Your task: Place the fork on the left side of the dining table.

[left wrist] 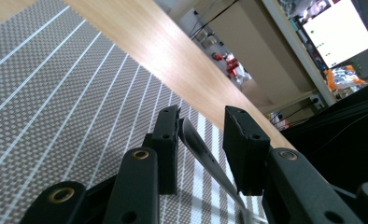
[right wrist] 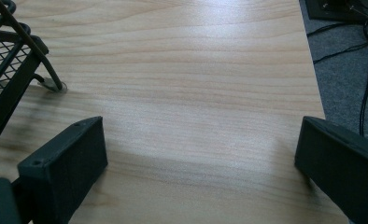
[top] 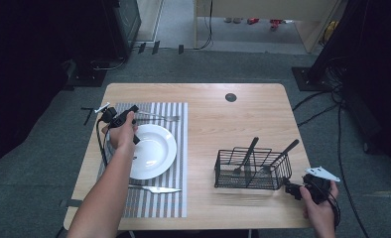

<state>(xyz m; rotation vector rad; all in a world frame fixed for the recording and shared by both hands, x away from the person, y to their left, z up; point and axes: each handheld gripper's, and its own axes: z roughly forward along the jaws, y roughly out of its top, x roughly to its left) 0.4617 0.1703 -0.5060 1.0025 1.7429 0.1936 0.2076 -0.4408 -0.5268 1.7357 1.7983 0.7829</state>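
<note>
1. Fork (left wrist: 205, 154): its flat metal handle runs up between the two black jaws of the left gripper (left wrist: 201, 140). It lies against the inner face of the jaw on the left of that view; a clear gap separates it from the other jaw.
2. High view: the fork (top: 159, 117) lies on the striped placemat (top: 176, 148) just beyond the white plate (top: 156, 151), tines toward the table middle, handle end at the left gripper (top: 129, 116).
3. Left jaws: partly apart, not clamping; pads not pressing the handle from both sides.
4. Right gripper (right wrist: 201, 154): jaws spread wide, nothing between them but bare wood. It sits near the table's (top: 223, 124) front right corner, just beside the black wire basket (top: 250, 168).
5. Materials: placemat woven, grey with thin white stripes; plate smooth, round, glossy; basket of thin black wire mesh, holding dark-handled utensils upright; tabletop pale wood grain.
6. A knife (top: 156, 189) lies on the placemat on the near side of the plate.
</note>
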